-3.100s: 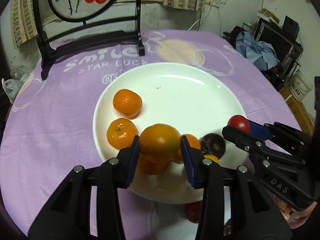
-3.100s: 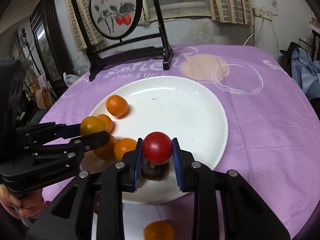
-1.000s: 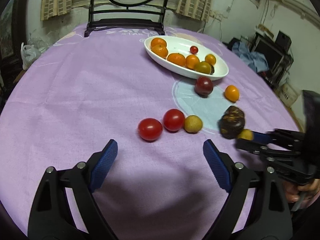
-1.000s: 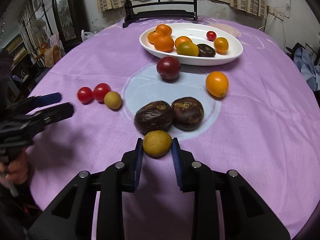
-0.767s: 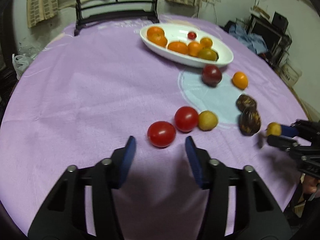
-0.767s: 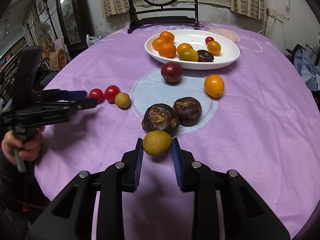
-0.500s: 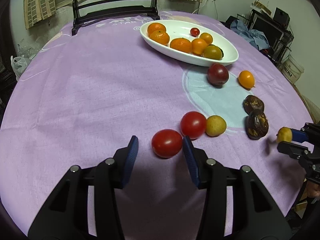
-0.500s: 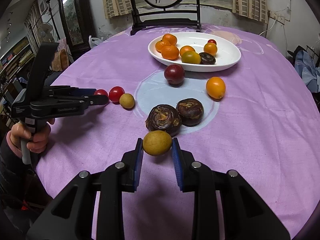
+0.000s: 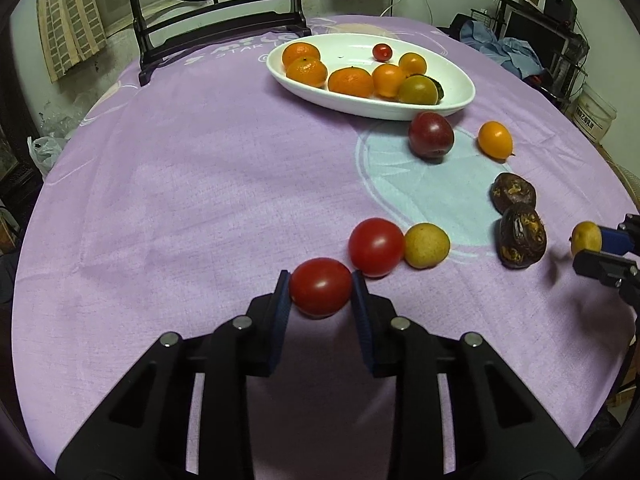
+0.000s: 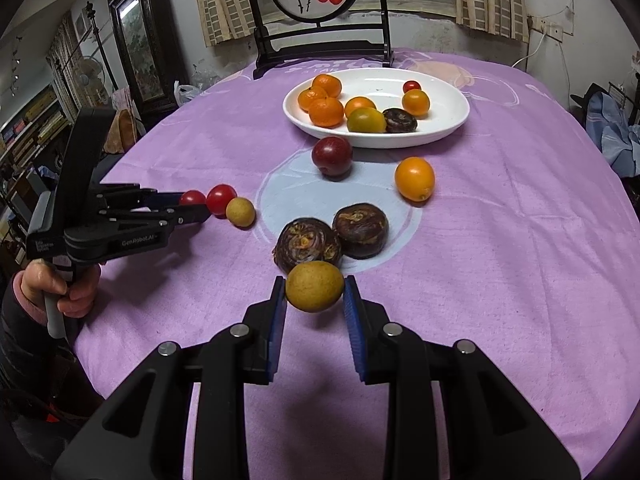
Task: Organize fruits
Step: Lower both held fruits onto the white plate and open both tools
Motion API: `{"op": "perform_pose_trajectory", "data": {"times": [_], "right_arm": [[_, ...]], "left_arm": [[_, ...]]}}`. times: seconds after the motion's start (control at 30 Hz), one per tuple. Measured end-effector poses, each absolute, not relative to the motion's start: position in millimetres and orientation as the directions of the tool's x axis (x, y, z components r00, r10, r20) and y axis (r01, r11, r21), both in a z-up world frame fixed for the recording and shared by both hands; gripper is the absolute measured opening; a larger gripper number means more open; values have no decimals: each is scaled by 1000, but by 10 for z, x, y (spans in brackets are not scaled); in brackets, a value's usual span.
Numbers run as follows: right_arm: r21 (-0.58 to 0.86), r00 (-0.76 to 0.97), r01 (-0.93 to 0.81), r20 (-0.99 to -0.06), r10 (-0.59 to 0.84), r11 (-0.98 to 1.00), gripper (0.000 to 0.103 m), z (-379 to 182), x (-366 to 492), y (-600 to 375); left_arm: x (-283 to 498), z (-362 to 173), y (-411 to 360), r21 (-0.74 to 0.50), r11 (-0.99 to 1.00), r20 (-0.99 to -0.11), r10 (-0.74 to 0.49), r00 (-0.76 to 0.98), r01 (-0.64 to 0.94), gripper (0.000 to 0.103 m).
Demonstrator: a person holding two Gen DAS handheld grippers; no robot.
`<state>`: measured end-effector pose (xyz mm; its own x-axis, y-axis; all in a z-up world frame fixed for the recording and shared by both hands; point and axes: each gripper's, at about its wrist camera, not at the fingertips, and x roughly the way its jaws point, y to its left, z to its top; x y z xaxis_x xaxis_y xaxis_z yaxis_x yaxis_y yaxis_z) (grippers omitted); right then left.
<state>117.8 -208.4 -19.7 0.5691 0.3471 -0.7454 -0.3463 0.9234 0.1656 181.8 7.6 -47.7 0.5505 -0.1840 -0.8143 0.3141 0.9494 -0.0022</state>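
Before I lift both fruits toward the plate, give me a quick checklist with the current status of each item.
1. Left hand-held gripper closed on the red tomato: ok.
2. Right hand-held gripper closed on the yellow fruit: ok.
3. Second tomato apart from the left pad: cannot tell.
4. Free space on the white plate: ok.
5. All fruit collected: not ok, the purple plum and others remain on the cloth.

Red tomato (image 9: 320,287), yellow fruit (image 10: 314,286), both gripped

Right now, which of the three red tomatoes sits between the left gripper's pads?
The red tomato nearest the camera; its neighbour lies free on the cloth, the smallest in the plate.
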Motion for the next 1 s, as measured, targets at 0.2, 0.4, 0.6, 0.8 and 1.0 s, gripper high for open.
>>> {"op": "perform_pose_trajectory", "data": {"times": [0.2,0.4,0.6,0.8,1.0], "right_arm": [[179,592,-357,-716,370,917,29,-32,1323,-2148],[184,656,-327,-662,362,927,29,189,1902,-2251],[158,701,-243,-654,286,957,29,150,2772,-2329],[142,671,-241,-691,270,960,29,-47,3203,-2313],[134,658,-248,-704,268,959,54,-75,3205,-2296]], "left_arm": [[1808,-238,88,4,953,-781,-186,596,303,30],[2080,192,-28,-49,953,-710,-243,661,298,30],[2875,253,-430,-93,959,-709,-253,658,269,30],[3416,60,-726,-68,966,-760,-213,614,250,30],[3531,-27,-808,-35,971,-779,-174,602,236,66]]}}
